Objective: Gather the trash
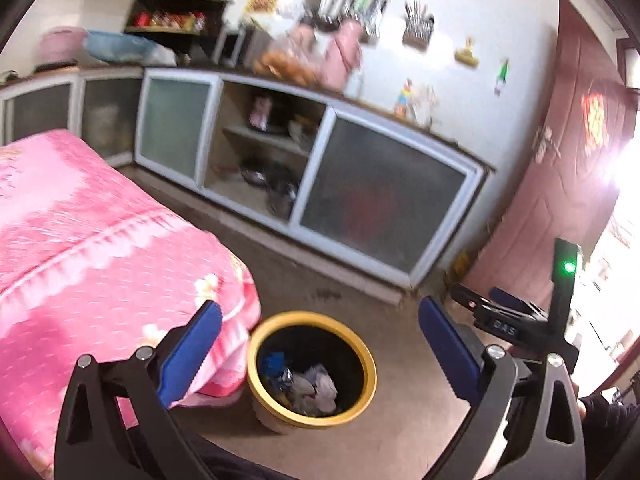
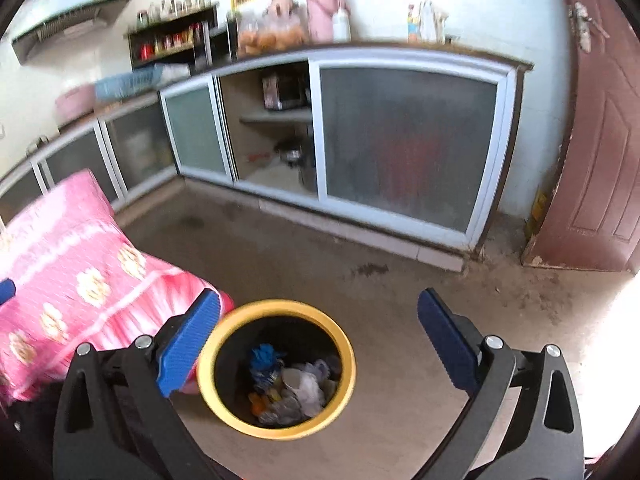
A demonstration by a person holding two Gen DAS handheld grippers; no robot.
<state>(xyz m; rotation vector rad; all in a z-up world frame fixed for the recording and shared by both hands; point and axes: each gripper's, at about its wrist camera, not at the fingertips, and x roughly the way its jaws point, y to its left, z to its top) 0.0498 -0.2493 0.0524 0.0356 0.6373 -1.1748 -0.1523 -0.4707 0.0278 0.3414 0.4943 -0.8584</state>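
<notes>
Motion-blurred fisheye views, right-side doorway glare.

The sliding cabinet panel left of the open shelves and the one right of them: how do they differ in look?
1. The left panel is narrow; the right panel is clearly wider.
2. The left panel looks pale grey-green; the right panel is darker, with a reddish shape showing dimly through it.

Both are frosted glass in light metal frames, and both stand shut beside the open shelves.
</notes>
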